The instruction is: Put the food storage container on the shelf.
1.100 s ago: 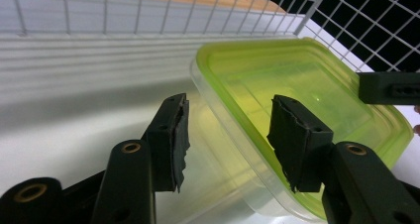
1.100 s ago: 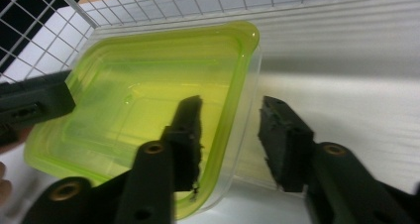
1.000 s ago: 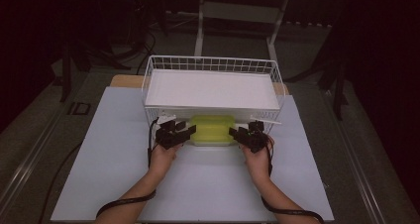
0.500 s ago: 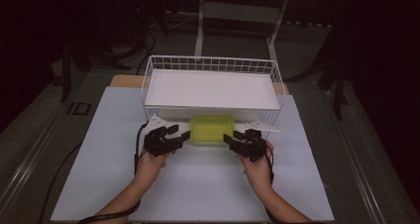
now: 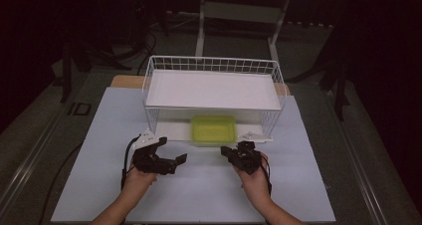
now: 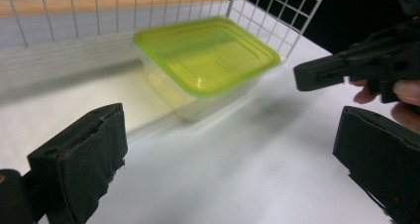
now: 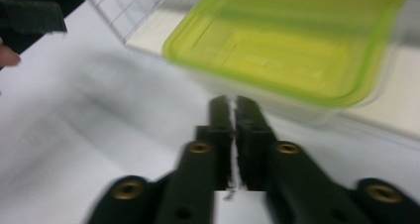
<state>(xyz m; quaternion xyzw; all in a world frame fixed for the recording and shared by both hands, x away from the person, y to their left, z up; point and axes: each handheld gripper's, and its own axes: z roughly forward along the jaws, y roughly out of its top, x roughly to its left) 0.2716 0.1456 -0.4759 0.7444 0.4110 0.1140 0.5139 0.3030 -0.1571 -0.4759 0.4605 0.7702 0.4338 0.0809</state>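
the green-lidded container (image 5: 213, 129) sits on the lower shelf of the white wire basket (image 5: 213, 64), at its front edge, under the white upper board (image 5: 213, 89). both grippers hang in front of that basket over the white table (image 5: 199, 195), apart from the container. the left gripper (image 5: 169, 161) is released, its pads spread wide with the container between them farther off in the left gripper view (image 6: 208, 60). the right gripper (image 5: 230, 153) is clenched on nothing, jaws pressed together and pointing at the container's near wall (image 7: 297, 45).

risk from here, as i judge it: the container looks to hang partly over the shelf's front lip, so a nudge from that closed right claw could tip it off or shove it deeper and crooked. a wide left claw going in could snag the basket's side wires.

hard to read: the right gripper view is blurred, so the lid's seal is unclear, and whatever is inside the container can't be made out. the basket's lower shelf behind it is shadowed by the board.
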